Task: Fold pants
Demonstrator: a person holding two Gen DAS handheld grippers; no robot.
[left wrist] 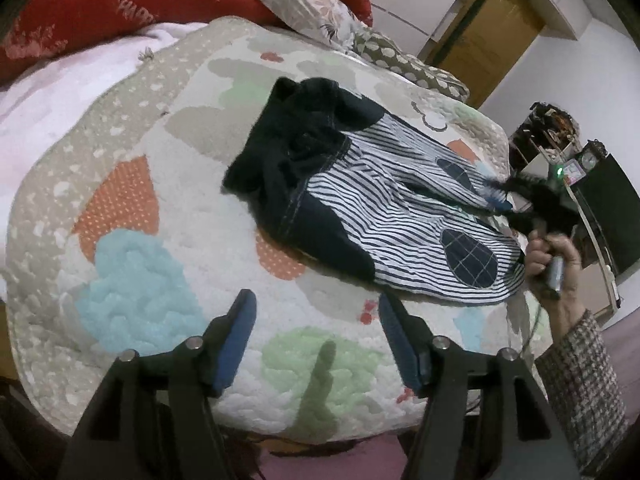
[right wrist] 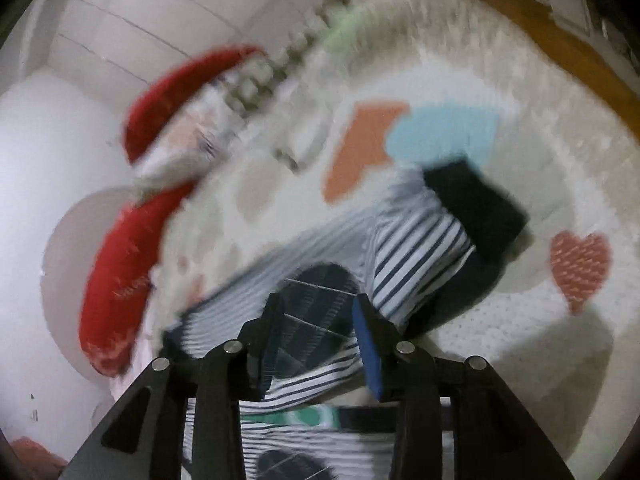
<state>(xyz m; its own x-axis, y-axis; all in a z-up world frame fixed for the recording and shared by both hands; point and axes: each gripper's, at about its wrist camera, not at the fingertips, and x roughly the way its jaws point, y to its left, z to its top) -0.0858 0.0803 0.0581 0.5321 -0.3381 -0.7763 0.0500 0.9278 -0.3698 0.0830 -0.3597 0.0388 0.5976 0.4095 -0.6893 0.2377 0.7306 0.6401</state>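
The left gripper [left wrist: 316,312] hangs above the near edge of the bed with its 2 blue-padded fingers [left wrist: 240,336] spread wide and nothing between them. Below it lies a quilt [left wrist: 168,216] of white fleece patched with pale shapes: a blue cloud, a green patch, orange hearts with dots, and a grey dotted border running round the rim.

The right gripper [right wrist: 316,320] has its 2 fingers apart, set on either side of a dark oval patch on the pants [right wrist: 416,248], and striped cloth drapes under and in front of them. That view is blurred, so whether the pads actually pinch the cloth cannot be told. In the left wrist view this gripper [left wrist: 516,204] shows as a smeared dark shape at the far leg end, with the person's right hand [left wrist: 548,256] on its handle and a tweed sleeve [left wrist: 580,380] behind.

The pants [left wrist: 360,200] lie across the middle of the quilt, striped navy and white with 2 dark oval patches, their dark waist part bunched toward the head of the bed.

At the head sit a red pillow [left wrist: 120,4] and a flowered pillow [left wrist: 304,4], with a pink sheet [left wrist: 60,92] beside the quilt. Beyond are white walls, a wooden door [left wrist: 484,28], and a cluttered shelf with a small clock [left wrist: 592,158].
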